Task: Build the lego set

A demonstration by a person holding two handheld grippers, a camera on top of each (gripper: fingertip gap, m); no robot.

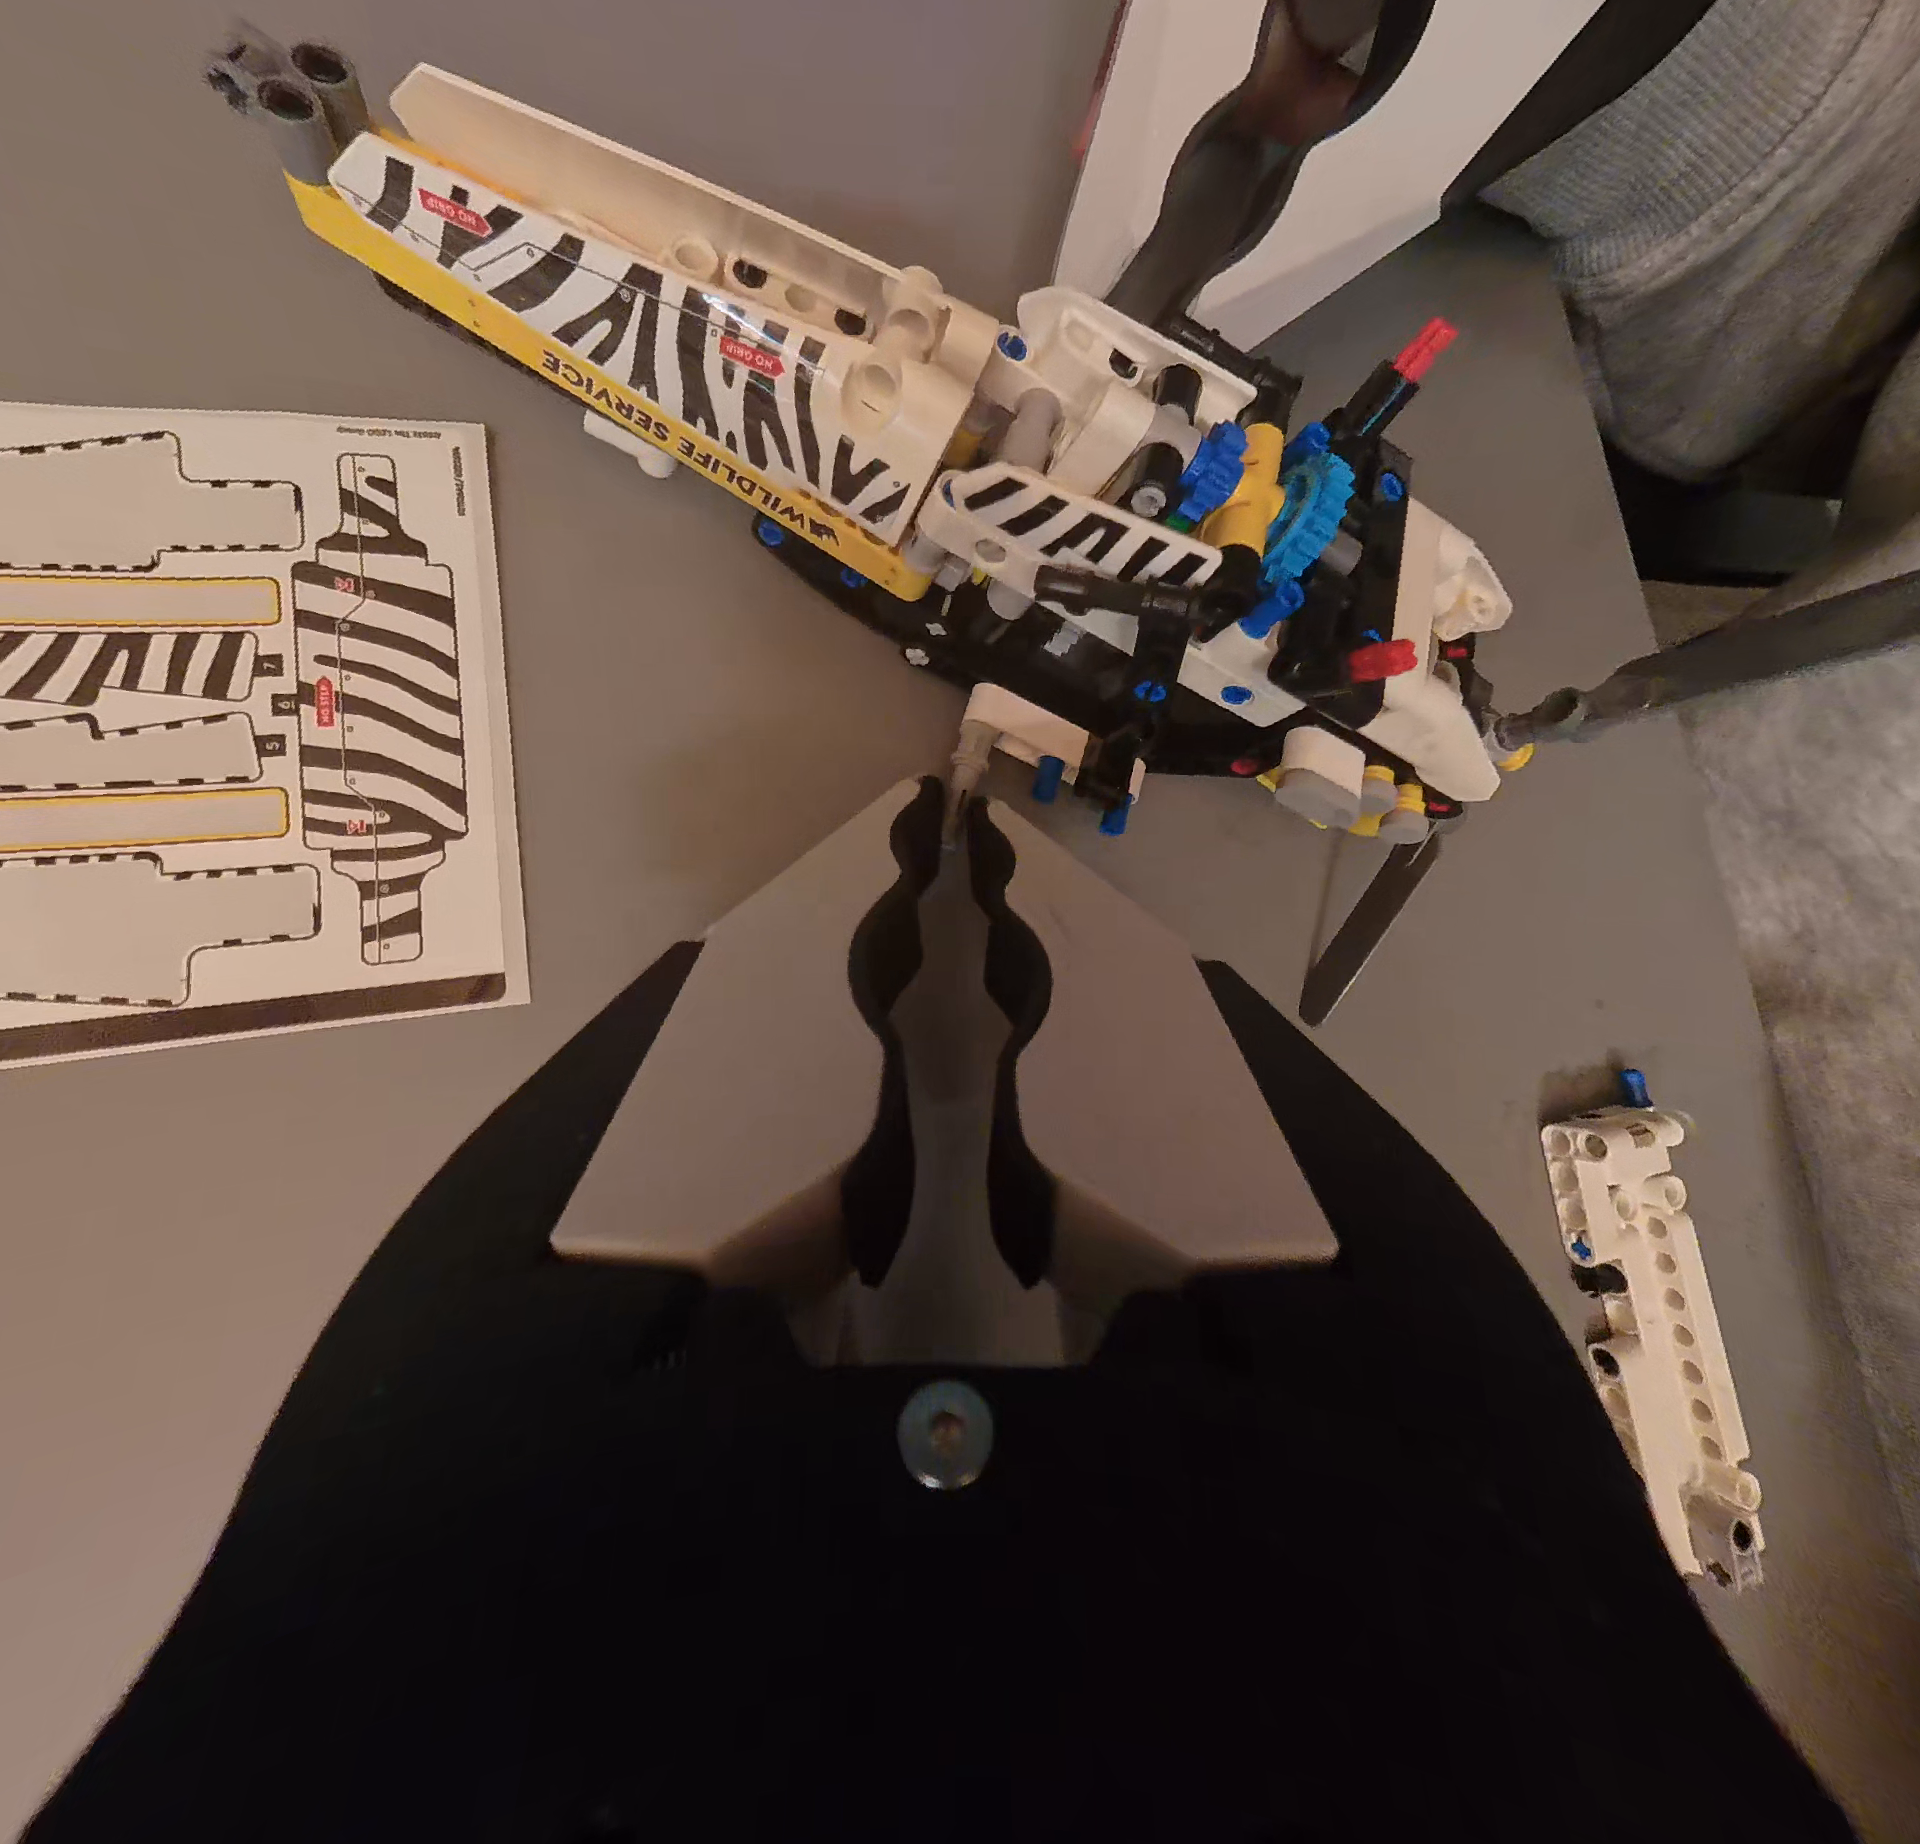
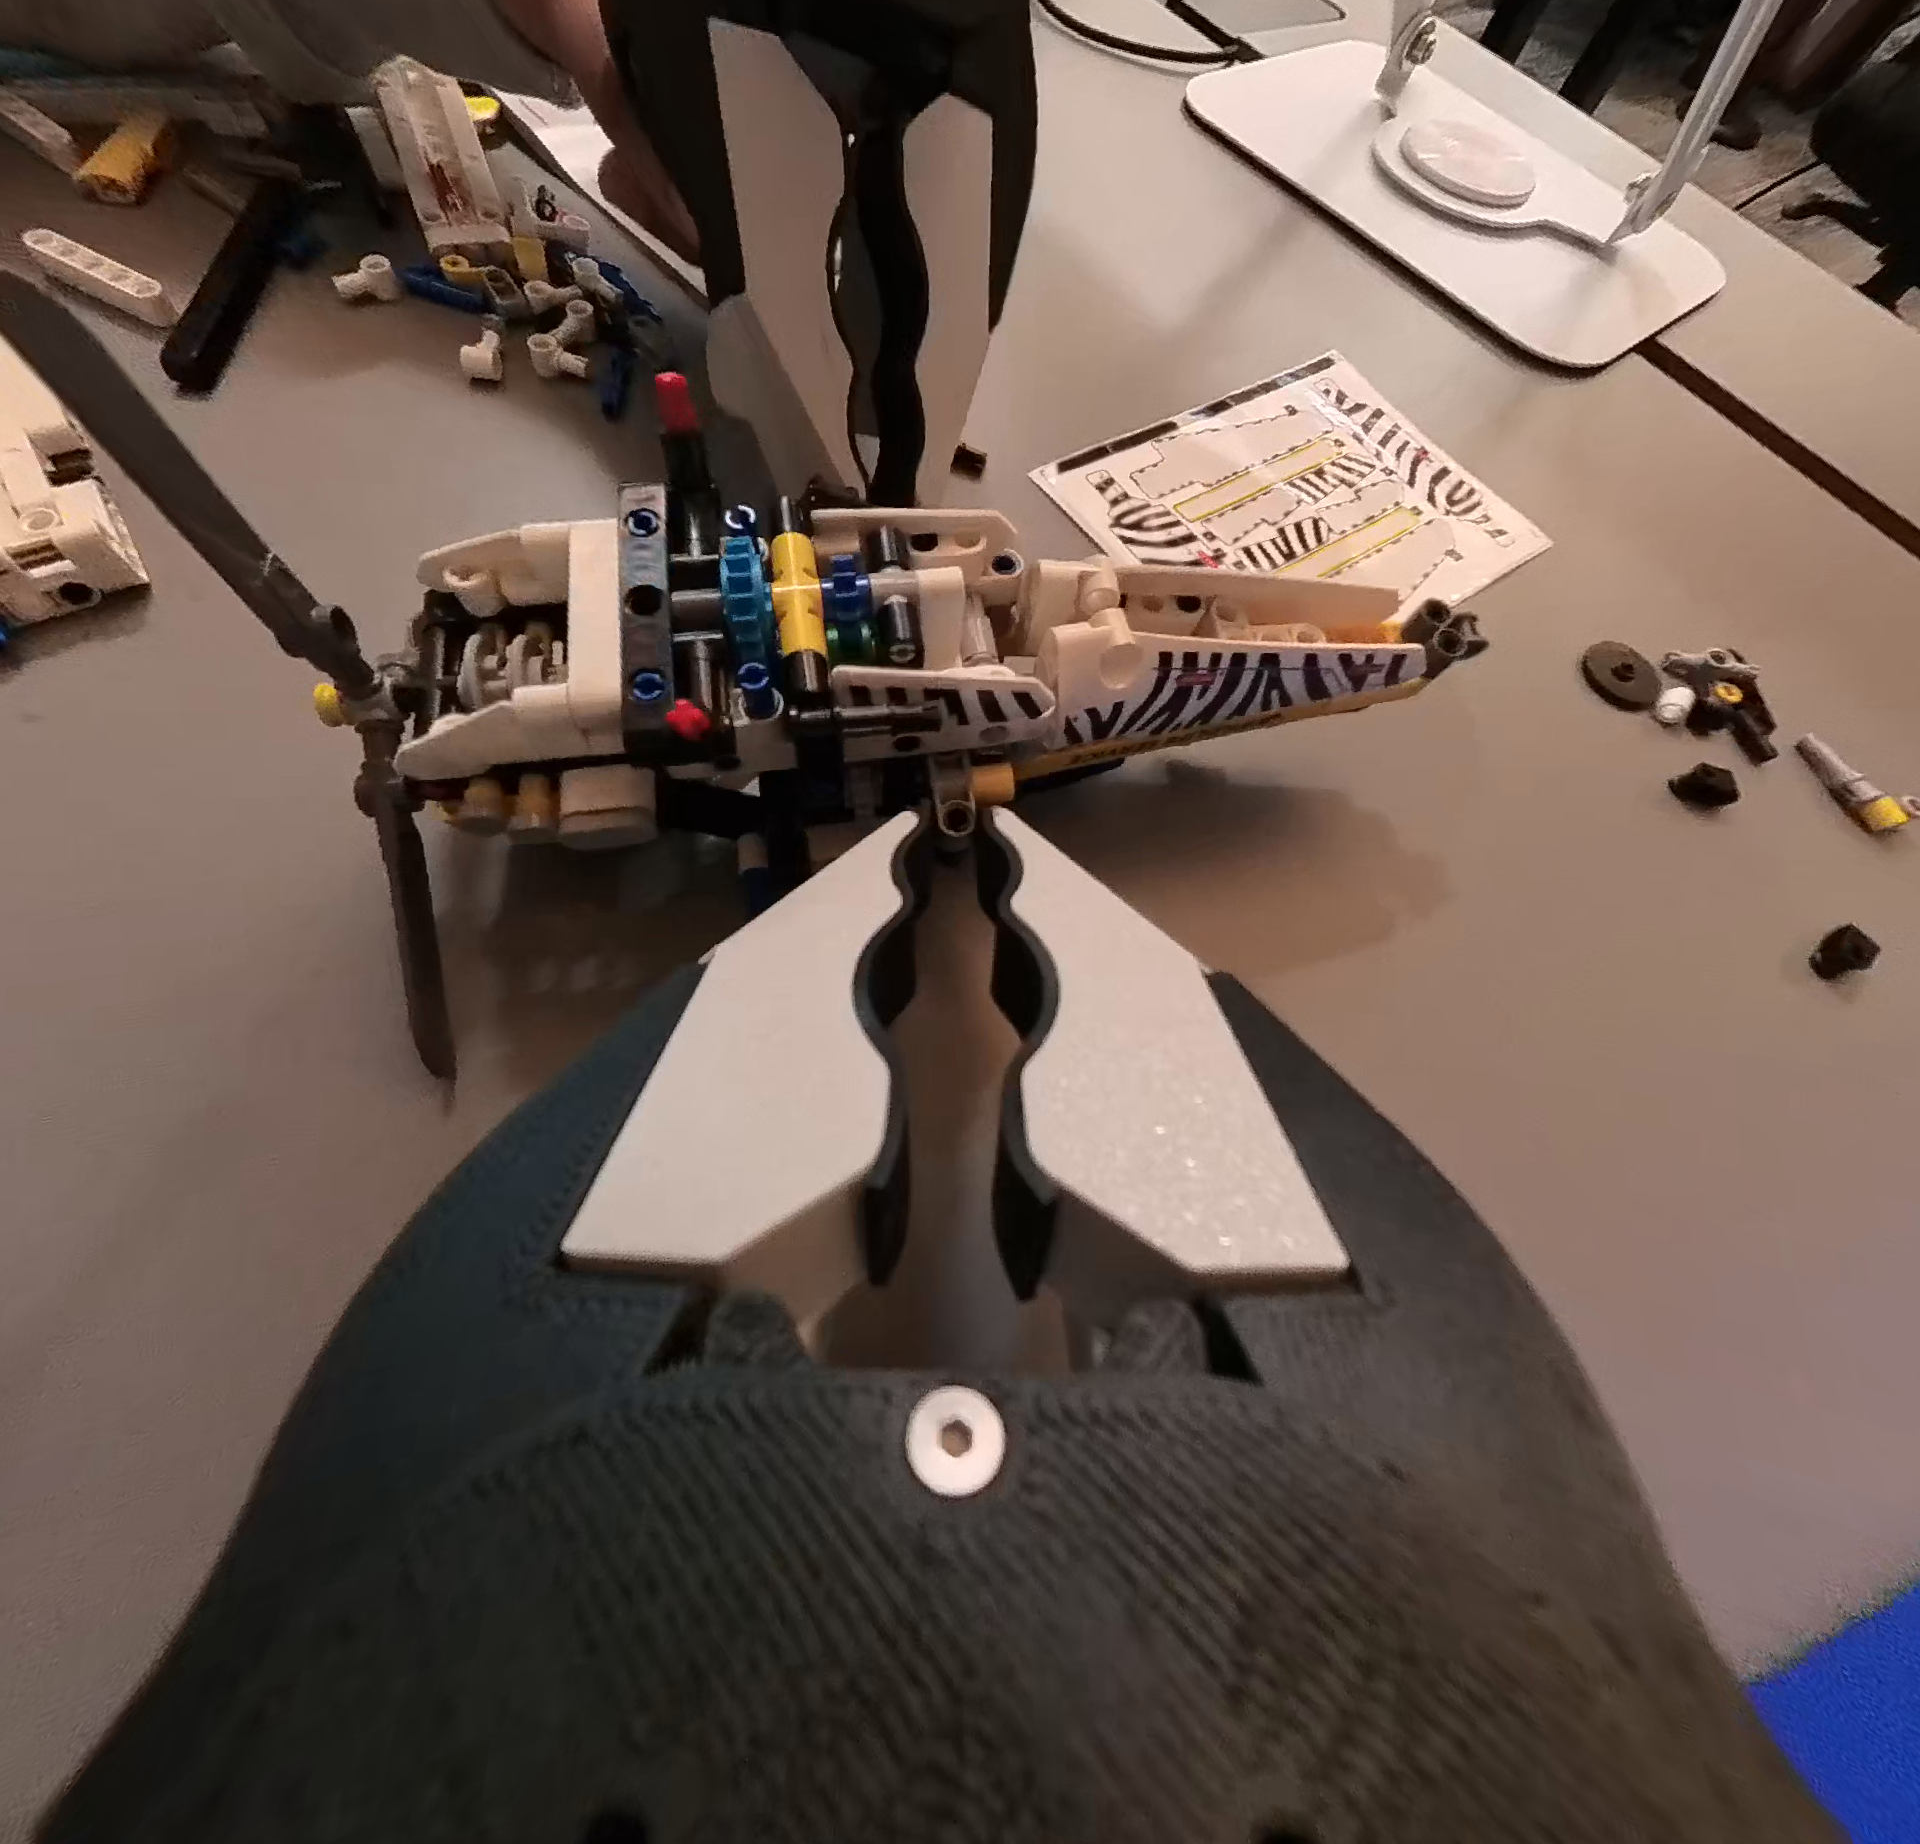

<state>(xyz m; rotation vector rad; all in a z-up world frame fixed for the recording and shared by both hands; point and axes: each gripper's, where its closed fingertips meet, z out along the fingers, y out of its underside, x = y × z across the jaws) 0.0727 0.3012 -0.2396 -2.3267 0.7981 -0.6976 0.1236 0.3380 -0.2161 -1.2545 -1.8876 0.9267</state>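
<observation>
The lego helicopter (image 1: 727, 381) lies on the grey table: white body, zebra-striped panels, a yellow strip, blue gears, red pins and dark rotor blades (image 1: 1361, 921). My left gripper (image 1: 945, 807) is shut on a small grey peg (image 1: 971, 755) that sticks out of the model's near side. My right gripper (image 2: 951, 833) is shut on a grey connector (image 2: 951, 802) on the opposite side of the helicopter (image 2: 1195, 682). Each gripper shows across the model in the other's view: the right one (image 1: 1169, 303) and the left one (image 2: 894, 475).
A sticker sheet (image 1: 249, 714) lies beside the model and also shows in the right wrist view (image 2: 1288, 485). A white beam assembly (image 1: 1652, 1316) lies near the table edge. Loose pieces (image 2: 520, 308), small dark parts (image 2: 1714, 693) and a white stand base (image 2: 1455, 184) surround it. The tips of one gripper are about 8 cm away from the tips of the other. From the left gripper's tips to the white beam assembly (image 1: 1652, 1316) is close to 20 cm.
</observation>
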